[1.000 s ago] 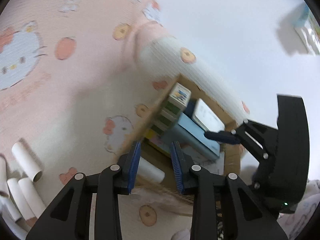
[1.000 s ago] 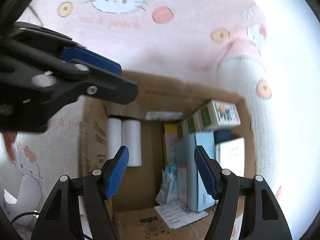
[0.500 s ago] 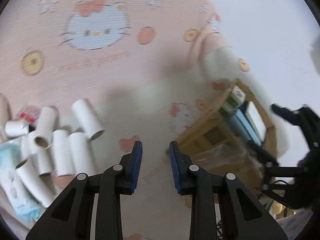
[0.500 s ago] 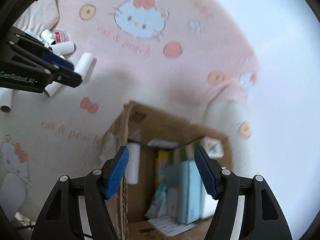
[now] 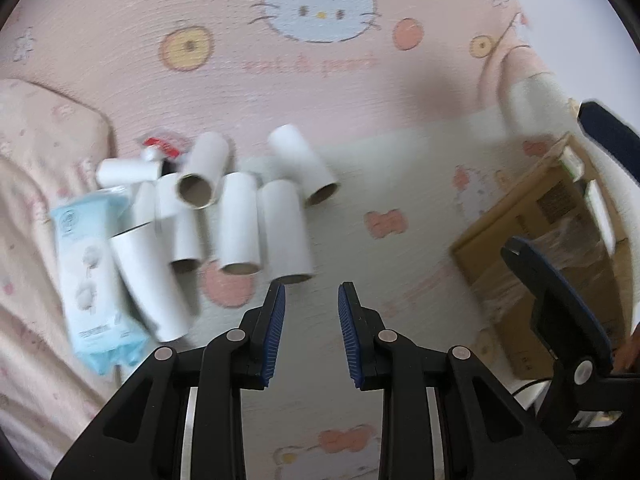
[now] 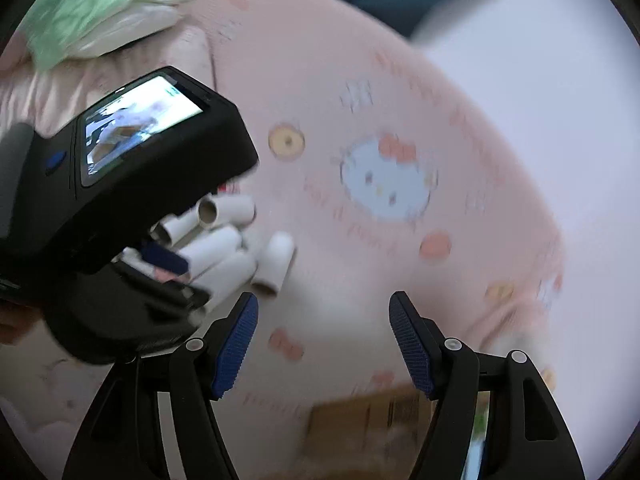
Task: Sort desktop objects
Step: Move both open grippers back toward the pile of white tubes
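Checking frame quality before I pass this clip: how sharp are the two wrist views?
Left wrist: mild blur, white paper tubes and cardboard box still readable. Right wrist: heavy motion smear; box is a brown streak, the wall washed out; fisheye bending in both.

left gripper (image 5: 310, 300) empty, right gripper (image 6: 323, 316) agape

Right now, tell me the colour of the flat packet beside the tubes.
Light blue packet; left wrist view.
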